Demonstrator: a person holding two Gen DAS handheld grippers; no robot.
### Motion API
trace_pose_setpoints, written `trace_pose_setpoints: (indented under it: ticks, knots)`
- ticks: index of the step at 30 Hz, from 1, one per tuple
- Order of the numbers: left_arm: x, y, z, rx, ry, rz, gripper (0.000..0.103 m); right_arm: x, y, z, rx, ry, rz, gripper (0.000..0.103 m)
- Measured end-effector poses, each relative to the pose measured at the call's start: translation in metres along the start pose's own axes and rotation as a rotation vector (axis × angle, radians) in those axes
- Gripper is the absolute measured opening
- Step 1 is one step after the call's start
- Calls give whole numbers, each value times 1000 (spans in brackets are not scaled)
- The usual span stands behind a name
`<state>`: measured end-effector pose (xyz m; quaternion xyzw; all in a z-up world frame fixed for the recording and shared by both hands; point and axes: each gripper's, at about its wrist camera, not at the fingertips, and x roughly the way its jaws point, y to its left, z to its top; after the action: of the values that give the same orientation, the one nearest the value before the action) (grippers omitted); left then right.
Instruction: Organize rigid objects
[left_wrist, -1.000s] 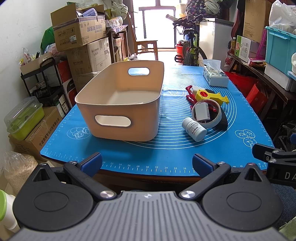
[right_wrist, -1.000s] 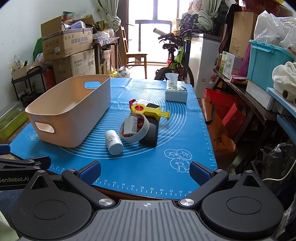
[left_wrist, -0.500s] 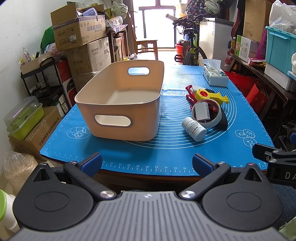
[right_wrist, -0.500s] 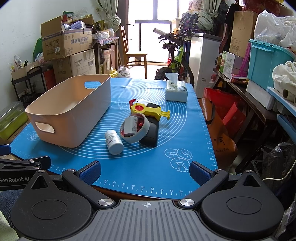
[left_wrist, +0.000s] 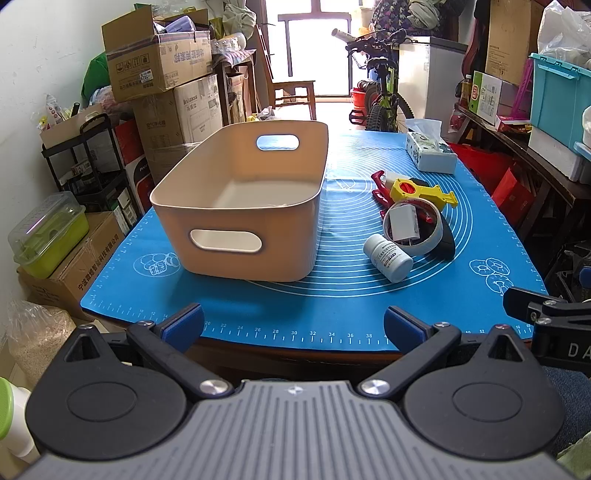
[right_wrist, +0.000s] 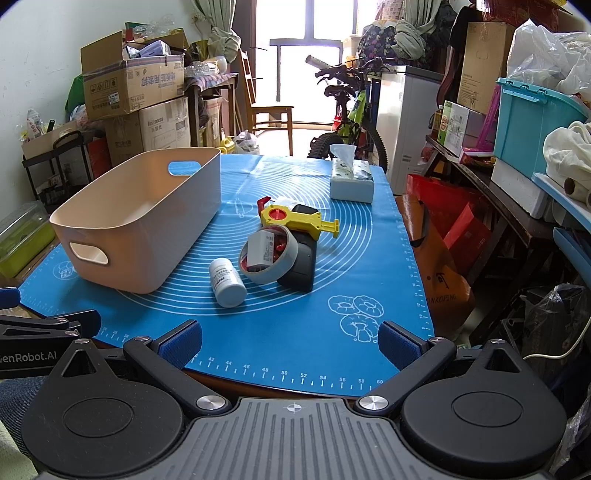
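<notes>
A beige bin (left_wrist: 236, 206) stands empty on the blue mat (left_wrist: 332, 295) covering the bench. Just right of the bin lie a white pill bottle (left_wrist: 388, 258), a tape roll (left_wrist: 413, 229) holding a white charger (left_wrist: 402, 225), a black mouse (right_wrist: 301, 266) and a yellow tool (left_wrist: 421, 192). Left gripper (left_wrist: 293, 328) and right gripper (right_wrist: 290, 341) hover at the bench's near edge, jaws spread wide, empty.

My left tongs (left_wrist: 293, 325) and right tongs (right_wrist: 290, 341) hover side by side at the worktop's near edge, both spread wide, holding nothing.
</notes>
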<state>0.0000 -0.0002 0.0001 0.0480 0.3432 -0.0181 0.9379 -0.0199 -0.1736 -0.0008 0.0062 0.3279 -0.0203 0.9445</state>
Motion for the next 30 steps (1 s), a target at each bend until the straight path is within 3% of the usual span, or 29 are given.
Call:
trace_pose_setpoints:
  ticks: [30]
  knots:
    - [-4, 10, 6, 0, -12, 11, 102, -4, -2, 8, 38, -10, 4, 101]
